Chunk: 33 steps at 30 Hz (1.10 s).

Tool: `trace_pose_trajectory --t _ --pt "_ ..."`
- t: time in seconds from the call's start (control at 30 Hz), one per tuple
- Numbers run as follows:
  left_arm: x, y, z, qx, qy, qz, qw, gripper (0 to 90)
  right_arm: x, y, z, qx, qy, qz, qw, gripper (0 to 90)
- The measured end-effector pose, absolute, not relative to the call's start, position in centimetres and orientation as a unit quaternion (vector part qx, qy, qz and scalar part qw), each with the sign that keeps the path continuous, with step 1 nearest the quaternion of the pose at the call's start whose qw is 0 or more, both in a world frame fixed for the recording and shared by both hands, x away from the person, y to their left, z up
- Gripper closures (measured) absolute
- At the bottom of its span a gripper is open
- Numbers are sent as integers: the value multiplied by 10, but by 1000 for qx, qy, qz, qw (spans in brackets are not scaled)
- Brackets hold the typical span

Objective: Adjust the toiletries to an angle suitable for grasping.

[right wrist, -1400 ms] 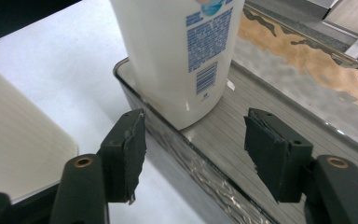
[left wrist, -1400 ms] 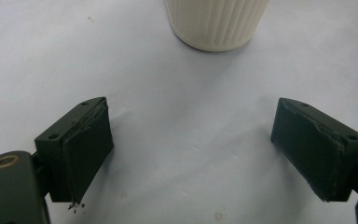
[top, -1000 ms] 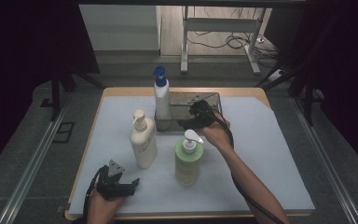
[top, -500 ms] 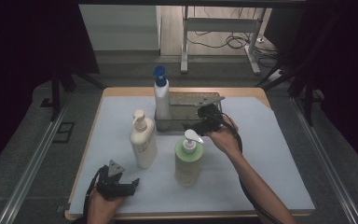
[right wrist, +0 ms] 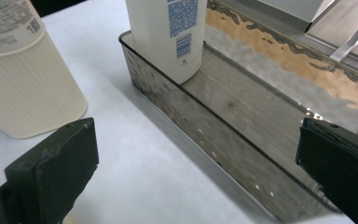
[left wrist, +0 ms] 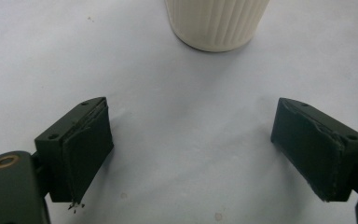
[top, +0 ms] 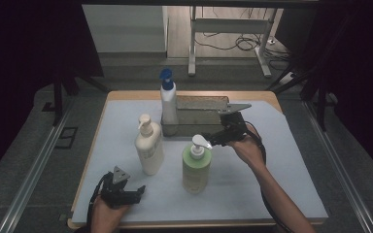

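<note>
- Three bottles stand on the white-covered tabletop (top: 281,184): a white bottle with a blue spray cap (top: 168,103), a cream ribbed pump bottle (top: 148,145) and a pale green pump bottle (top: 196,165).
- One container, a shallow rectangular metal tray (top: 199,115), sits at the far middle; the blue-capped bottle stands upright in its left end, and the rest of it is bare.
- The cream and green bottles stand outside the tray, in front of it.
- Two tools: the right hand-held gripper (top: 222,138), its jaws having just been opening, is spread wide with nothing between them, just before the tray's front wall and beside the green bottle's pump.
- The left hand-held gripper (top: 137,192) rests near the front edge, spread, empty, facing the cream bottle.
</note>
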State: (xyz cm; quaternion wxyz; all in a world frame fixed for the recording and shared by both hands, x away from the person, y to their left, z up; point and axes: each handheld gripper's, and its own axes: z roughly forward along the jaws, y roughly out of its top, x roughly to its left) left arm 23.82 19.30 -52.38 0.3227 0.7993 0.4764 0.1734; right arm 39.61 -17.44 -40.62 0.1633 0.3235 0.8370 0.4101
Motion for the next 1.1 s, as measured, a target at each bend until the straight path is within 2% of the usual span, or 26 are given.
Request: trace_pose_trajectory --t 0.53,1.1 --pt "238 193 -524 799 476 173 323 119 361 -214 -403 330 838 406 157 0" --pt "238 193 -524 799 476 174 323 119 317 -243 -431 323 829 437 134 0"
